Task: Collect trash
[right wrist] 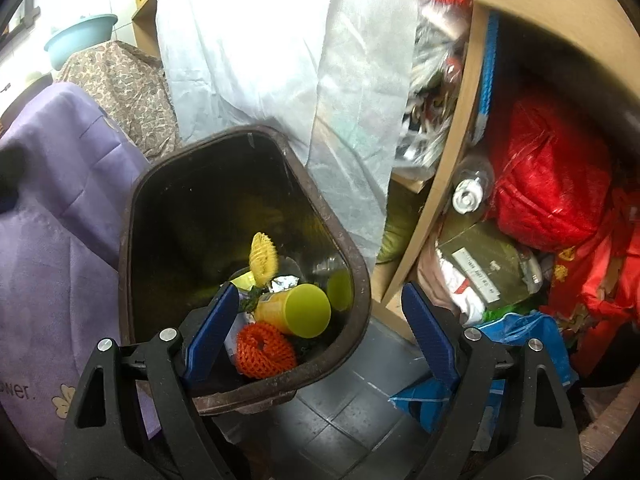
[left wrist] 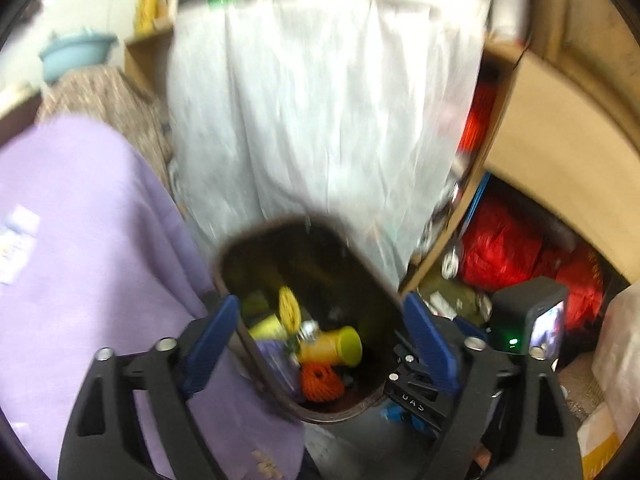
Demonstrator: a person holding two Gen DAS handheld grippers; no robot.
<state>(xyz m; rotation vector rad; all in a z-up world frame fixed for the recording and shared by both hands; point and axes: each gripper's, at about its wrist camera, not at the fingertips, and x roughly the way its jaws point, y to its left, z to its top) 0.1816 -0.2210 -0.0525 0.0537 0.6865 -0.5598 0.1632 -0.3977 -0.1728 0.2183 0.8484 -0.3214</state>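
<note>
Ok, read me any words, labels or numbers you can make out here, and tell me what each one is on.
"wer." on the purple cloth, cut off at the picture's edge.
Raised letters on the right gripper: upside down, unreadable.
Print on the white label on the olive box: too small.

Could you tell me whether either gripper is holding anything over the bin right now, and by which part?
Nothing is held. The left gripper and right gripper both have open, empty jaws above the bin.

Grey tiled floor (right wrist: 340, 412) carries 1 brown bin (right wrist: 360, 280). Wooden shelf (right wrist: 436, 208) beside it holds red bags (right wrist: 548, 176), a plastic bottle (right wrist: 468, 192) and a green box (right wrist: 484, 264).
</note>
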